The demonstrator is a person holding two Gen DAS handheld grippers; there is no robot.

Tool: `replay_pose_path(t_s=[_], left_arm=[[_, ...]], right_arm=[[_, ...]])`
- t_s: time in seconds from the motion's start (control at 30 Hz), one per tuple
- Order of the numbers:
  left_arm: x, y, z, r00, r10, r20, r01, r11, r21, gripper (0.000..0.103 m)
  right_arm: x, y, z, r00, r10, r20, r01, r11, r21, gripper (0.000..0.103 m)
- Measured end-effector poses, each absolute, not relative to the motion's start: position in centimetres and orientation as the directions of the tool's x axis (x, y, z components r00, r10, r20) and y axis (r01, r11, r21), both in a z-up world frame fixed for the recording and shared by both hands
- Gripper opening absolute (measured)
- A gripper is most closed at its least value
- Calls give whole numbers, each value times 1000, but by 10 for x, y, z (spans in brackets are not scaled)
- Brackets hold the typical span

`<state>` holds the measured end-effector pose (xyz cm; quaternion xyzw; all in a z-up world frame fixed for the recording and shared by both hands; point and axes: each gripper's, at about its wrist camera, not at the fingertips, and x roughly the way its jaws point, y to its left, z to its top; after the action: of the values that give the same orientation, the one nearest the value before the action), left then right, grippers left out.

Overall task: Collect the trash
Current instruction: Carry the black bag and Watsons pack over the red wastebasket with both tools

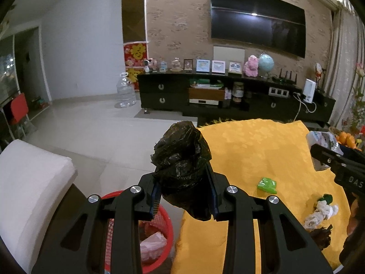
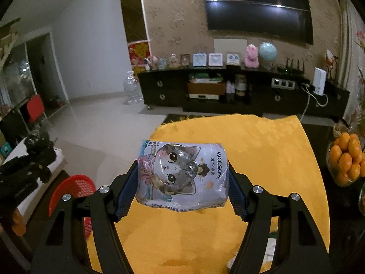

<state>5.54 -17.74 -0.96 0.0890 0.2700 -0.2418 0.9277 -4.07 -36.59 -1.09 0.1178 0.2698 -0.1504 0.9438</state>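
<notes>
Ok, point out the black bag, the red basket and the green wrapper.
black bag [image 1: 182, 159], left wrist view, crumpled middle.
red basket [image 1: 163, 219], left wrist view, mesh wall.
green wrapper [image 1: 267, 185], left wrist view, centre.

Crinkled glossy black plastic bag [image 1: 182, 159]

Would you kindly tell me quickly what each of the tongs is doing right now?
Left tongs: closed on the crumpled black plastic bag.
Right tongs: closed on the cat-print tissue pack.
</notes>
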Motion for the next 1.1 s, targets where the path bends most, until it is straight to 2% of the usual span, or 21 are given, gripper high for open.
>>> replay_pose_path(t_s=[0.4,0.73,0.9,1.1], left_arm=[[70,-131,-4,767,-338,-546,415,910,20,32],[86,-86,-8,792,-257,-554,326,945,28,32],[94,-71,-16,792,-216,-571,290,956,40,32],[103,-56,-25,786,-178,-592,264,962,62,32]], right_arm=[[-11,-320,2,844,-137,-519,237,962,132,67],[36,-258,14,847,24,-531,28,996,89,67],[49,-243,10,849,106,-517,-50,991,122,67],[71,-229,-10,808,156,-568,-82,985,153,68]])
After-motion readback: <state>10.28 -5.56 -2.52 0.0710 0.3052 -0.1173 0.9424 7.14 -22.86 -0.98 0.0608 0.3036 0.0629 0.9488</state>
